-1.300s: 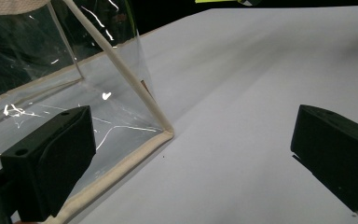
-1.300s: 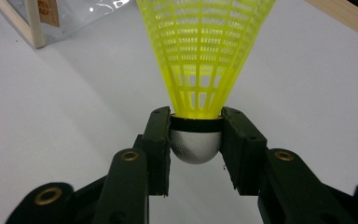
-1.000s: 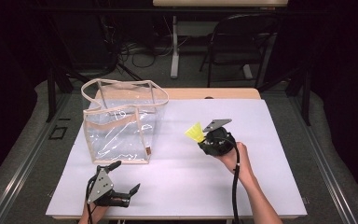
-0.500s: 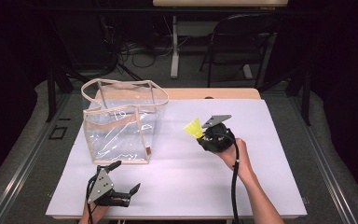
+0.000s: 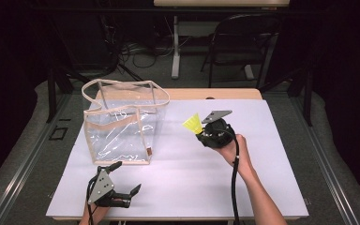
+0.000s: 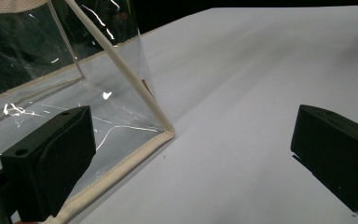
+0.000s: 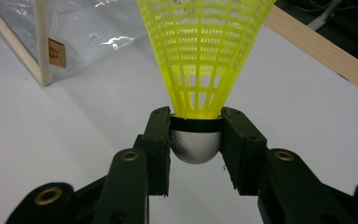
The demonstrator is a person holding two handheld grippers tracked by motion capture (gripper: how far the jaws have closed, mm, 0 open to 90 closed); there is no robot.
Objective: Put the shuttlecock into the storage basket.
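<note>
Above the white table (image 5: 262, 187), right of centre, the yellow shuttlecock (image 5: 193, 123) is carried by the right gripper (image 5: 205, 132); vs. a sec ago it has been moved a bit left and up, toward the clear bag (image 5: 122, 126). Judged: transport phase, w/ drop into the bag's open top probably next. Jaws are clamped on the shuttlecock's grey cork base (image 7: 196, 144), skirt pointing away from the hand. Left gripper (image 5: 122, 183) is rested at the table's near edge, unchanged, jaws wide apart, nothing held, the bag's near corner (image 6: 168, 133) just ahead.
</note>
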